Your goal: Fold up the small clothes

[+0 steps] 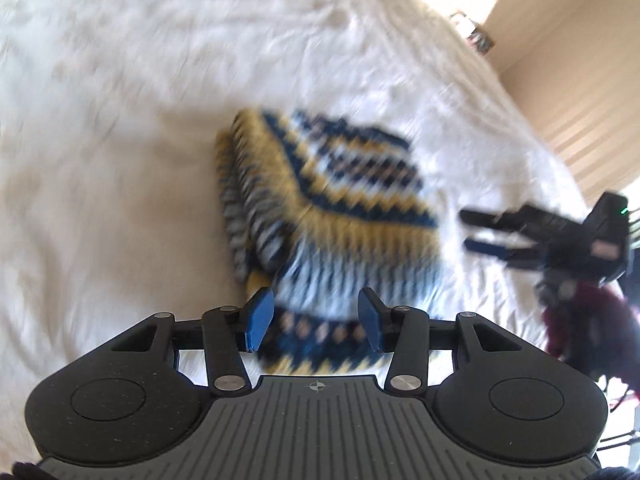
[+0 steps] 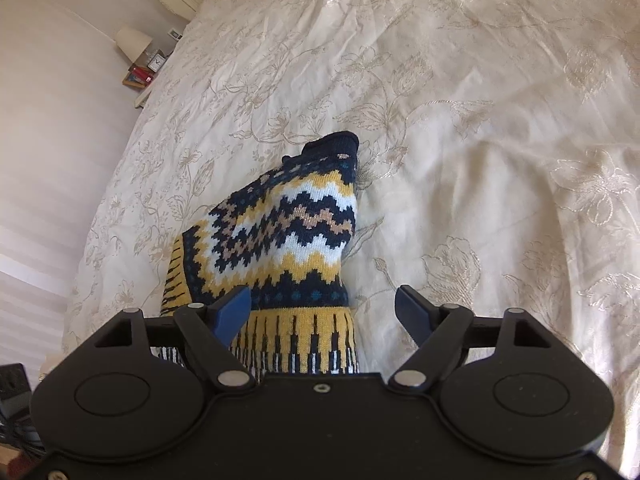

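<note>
Folded sweater [image 2: 280, 240] on bedspread [image 2: 480, 120]; nightstand [image 2: 140, 80] seemingly beyond, left.

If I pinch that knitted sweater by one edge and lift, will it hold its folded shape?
Probably not. The sweater is soft knit, already sagging into the bedspread, so it should droop and unfold. Its stacked layers look loose and may slide apart. The chunky knit should grip well, not slip.

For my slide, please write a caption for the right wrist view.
Open right gripper above a folded patterned knit sweater on a floral bedspread.
</note>
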{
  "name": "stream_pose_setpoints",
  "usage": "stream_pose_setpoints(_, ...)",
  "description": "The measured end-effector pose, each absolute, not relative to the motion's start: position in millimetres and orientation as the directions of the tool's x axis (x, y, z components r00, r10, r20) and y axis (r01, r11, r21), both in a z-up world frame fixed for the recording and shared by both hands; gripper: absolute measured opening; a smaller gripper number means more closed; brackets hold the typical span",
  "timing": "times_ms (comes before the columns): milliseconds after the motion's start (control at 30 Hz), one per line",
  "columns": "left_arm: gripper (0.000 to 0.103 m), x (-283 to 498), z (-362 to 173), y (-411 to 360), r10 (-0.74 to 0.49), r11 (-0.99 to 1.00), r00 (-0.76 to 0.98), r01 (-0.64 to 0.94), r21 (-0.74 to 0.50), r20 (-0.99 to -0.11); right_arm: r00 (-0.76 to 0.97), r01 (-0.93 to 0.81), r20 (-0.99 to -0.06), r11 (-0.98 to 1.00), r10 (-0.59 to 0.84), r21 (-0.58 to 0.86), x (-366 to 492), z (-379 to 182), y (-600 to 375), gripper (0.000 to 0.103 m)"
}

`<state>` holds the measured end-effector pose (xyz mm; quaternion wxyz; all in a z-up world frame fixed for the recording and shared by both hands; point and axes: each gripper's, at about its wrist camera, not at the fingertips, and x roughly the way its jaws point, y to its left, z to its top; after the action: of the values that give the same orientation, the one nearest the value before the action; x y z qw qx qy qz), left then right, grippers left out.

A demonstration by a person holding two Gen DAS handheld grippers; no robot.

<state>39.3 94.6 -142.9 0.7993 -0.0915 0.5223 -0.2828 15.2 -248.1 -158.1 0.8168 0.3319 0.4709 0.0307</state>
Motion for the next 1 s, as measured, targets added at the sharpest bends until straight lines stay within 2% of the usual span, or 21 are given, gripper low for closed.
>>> stream_pose_setpoints(167,0.049,68.2,-136.0,62.9,-0.556,0.815,0.324,0.393,-0.426,-0.766,0.552,0.285,-0.758,0.775,0.348,0.564,14.9,-161.3,-248.3,0.082)
stream_pose_setpoints(267,0.058,85.9,-141.2,42.2,-0.550,0.817,0.341,0.412,-0.404,-0.763,0.550,0.296,-0.761,0.772,0.343,0.562,16.1,-163.2,-247.5,0.082)
stream_pose_setpoints(400,0.058,106.7,-153.5,27.9,-0.517,0.832,0.353,0.422,-0.361,-0.779,0.551,0.312,-0.764,0.767,0.336,0.561,19.0,-165.3,-245.2,0.087)
stream_pose_setpoints(633,0.058,128.4,-196.6,37.8,-0.401,0.880,0.301,0.390,-0.272,-0.865,0.558,0.343,-0.772,0.764,0.303,0.547,33.2,-166.4,-242.0,0.087)
stream_pose_setpoints(867,0.058,127.2,-200.5,50.9,-0.439,0.861,0.277,0.400,-0.313,-0.855,0.499,0.364,-0.828,0.805,0.256,0.468,61.1,-184.6,-233.5,0.087)
stream_pose_setpoints(1000,0.058,129.0,-202.1,53.4,-0.453,0.858,0.266,0.390,-0.334,-0.851,0.392,0.376,-0.894,0.849,0.219,0.372,79.0,-211.2,-223.7,0.095)
